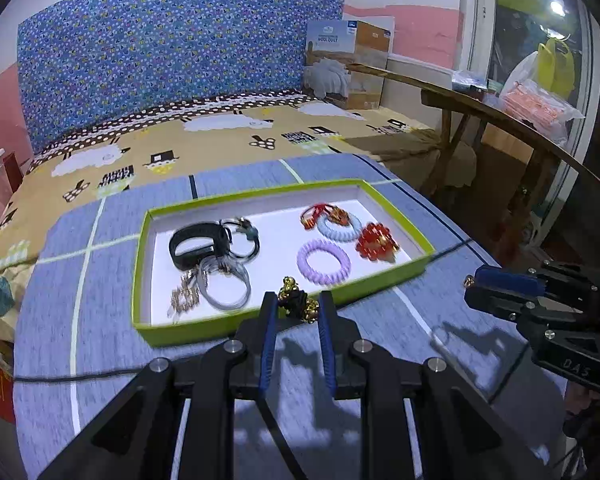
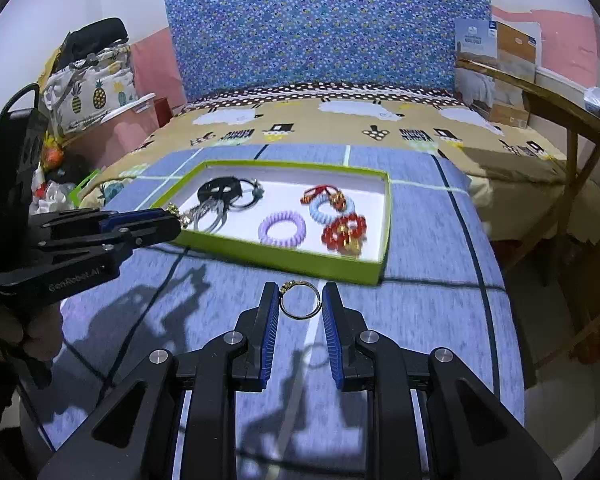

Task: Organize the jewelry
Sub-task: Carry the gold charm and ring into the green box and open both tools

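**Colours and patterns across the jewelry tray and bed**

The shallow cardboard tray (image 1: 384,286) is lime green outside, white inside. At its 3 o'clock end lie a lilac spiral hair tie (image 1: 323,261), a pale blue spiral tie (image 1: 340,229) and a red beaded bracelet (image 1: 377,242); at 9 o'clock, a black band (image 1: 196,246). The blue-grey blanket (image 2: 420,300) carries white and navy lines.

The green tray (image 2: 284,258) lay on the blue blanket (image 2: 420,304), with bare blanket in front of it and along its right side. Inside, white floor stayed open down the middle (image 1: 276,240), between the black bands (image 1: 198,246) on the left and the coil rings (image 1: 324,260) on the right. A wooden bench (image 1: 500,120) closed off the right.
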Available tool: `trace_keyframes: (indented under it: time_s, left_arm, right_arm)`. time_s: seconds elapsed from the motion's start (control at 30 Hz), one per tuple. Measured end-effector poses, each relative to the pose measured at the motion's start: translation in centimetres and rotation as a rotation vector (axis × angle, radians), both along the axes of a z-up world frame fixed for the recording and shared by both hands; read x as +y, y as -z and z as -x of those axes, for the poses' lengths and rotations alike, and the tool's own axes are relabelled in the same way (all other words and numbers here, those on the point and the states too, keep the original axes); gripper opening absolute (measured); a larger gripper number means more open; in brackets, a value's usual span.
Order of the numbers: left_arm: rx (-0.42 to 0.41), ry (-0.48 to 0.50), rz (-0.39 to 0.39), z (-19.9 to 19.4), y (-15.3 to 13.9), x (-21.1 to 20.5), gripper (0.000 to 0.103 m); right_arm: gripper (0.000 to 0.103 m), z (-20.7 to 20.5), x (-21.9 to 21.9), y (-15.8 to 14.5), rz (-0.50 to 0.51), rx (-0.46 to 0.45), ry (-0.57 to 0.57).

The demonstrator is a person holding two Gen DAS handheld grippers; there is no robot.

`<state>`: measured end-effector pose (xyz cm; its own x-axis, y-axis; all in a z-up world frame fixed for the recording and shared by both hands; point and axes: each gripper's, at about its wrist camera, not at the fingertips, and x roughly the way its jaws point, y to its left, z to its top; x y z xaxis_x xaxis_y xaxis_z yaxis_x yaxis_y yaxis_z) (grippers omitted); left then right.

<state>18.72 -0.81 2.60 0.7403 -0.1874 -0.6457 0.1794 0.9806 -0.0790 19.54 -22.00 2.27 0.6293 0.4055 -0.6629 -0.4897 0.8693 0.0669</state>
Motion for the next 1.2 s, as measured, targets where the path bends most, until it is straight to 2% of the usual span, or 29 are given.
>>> trace_keyframes:
  time_s: [0.47, 0.93, 1.2]
  left_arm:
    - [0.04, 0.02, -0.002, -5.7, 1.4, 1.1, 0.021]
    - [0.109, 0.061, 0.008, -8.0, 3.8, 1.8, 0.021]
    - [0.14, 0.081, -0.004, -8.6, 4.7, 1.6, 0.021]
  right_arm:
    - [0.023, -7.0, 3.0, -0.6, 0.004, 0.015, -0.047]
    - [0.023, -13.6, 6.9, 2.6, 0.012, 0.121, -0.102]
    - [0.023, -15.8, 8.1, 4.7, 0.029, 0.174, -0.119]
